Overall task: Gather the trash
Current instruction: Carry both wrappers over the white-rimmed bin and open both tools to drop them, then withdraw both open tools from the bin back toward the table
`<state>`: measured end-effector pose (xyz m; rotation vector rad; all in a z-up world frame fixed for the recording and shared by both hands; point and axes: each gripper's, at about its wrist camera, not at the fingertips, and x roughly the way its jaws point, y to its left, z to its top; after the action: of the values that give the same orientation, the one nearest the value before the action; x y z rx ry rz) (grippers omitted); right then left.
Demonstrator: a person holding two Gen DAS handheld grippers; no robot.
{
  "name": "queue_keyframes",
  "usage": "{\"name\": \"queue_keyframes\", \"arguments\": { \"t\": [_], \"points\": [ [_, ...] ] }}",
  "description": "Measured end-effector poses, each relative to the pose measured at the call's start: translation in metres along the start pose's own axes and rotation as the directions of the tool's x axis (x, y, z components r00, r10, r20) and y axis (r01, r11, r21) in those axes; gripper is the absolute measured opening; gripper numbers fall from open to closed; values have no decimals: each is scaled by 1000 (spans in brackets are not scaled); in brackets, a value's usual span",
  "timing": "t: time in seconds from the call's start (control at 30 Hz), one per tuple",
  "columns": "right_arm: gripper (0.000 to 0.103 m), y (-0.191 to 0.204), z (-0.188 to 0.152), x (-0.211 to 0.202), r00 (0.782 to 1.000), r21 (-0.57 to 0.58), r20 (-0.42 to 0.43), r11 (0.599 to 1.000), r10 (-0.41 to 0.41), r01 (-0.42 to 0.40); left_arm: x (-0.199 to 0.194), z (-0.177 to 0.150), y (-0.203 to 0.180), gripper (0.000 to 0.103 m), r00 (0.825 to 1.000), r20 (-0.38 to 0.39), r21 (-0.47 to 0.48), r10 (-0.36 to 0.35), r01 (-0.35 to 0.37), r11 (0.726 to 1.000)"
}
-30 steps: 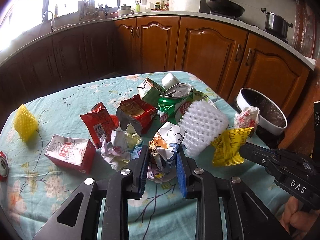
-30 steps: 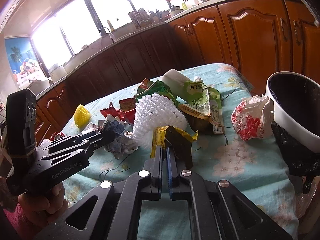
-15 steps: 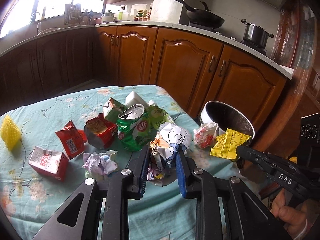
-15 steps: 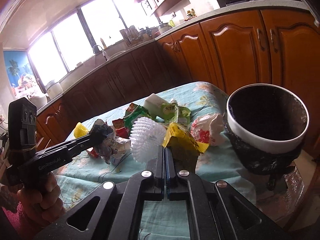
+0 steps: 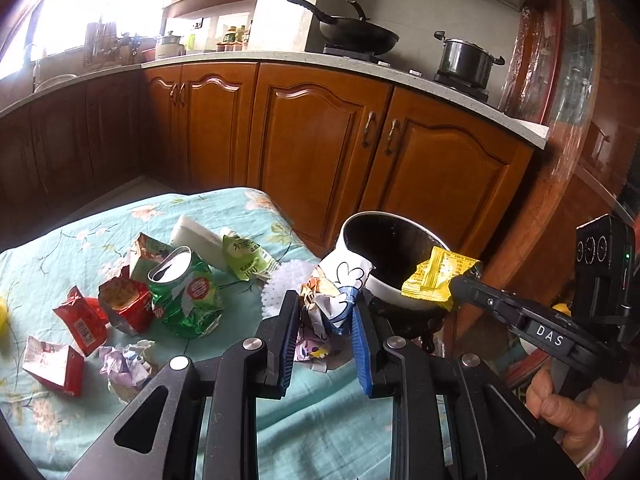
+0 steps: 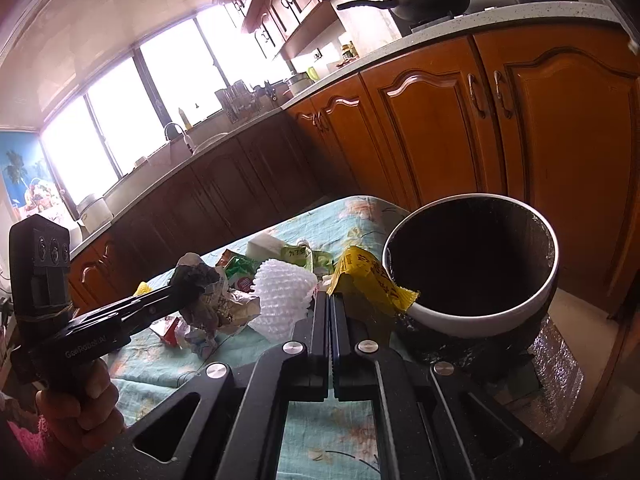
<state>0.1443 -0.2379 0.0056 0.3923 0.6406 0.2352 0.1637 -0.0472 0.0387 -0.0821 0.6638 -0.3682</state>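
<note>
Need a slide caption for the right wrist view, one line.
Right gripper clamps a yellow snack wrapper at the rim of the white-rimmed black-lined bin.

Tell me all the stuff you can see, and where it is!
bin: one, white rim, black inside, past the table's edge
yellow wrapper: one, at the bin's rim
paper wad: one, white with cartoon print, in front of the bin
can: one, green, crushed, on the table
foam net: one, white, on the table
red packets: three, table's left side
wok: one, black, on the stove
pot: one, steel, on the stove
left gripper: shut on the paper wad
right gripper: shut on the yellow wrapper
</note>
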Motion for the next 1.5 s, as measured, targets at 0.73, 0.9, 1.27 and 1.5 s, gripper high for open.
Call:
{"name": "queue_keyframes", "arguments": {
  "t": [0.73,0.9,1.27,1.5],
  "points": [
    [0,-73,35,10,994,27,-25,994,-106,107,104,49,-47,24,997,-53,36,-59,61,997],
    [0,-95,43,25,991,58,-80,992,-110,115,149,63,-54,24,993,-101,45,-68,73,996],
    [3,-126,58,48,982,68,-149,989,-120,131,212,76,-60,26,982,-173,36,-69,76,996],
    [8,-137,57,60,976,76,-183,988,-116,132,215,74,-61,56,982,-183,34,-50,58,998]
  ]
}}
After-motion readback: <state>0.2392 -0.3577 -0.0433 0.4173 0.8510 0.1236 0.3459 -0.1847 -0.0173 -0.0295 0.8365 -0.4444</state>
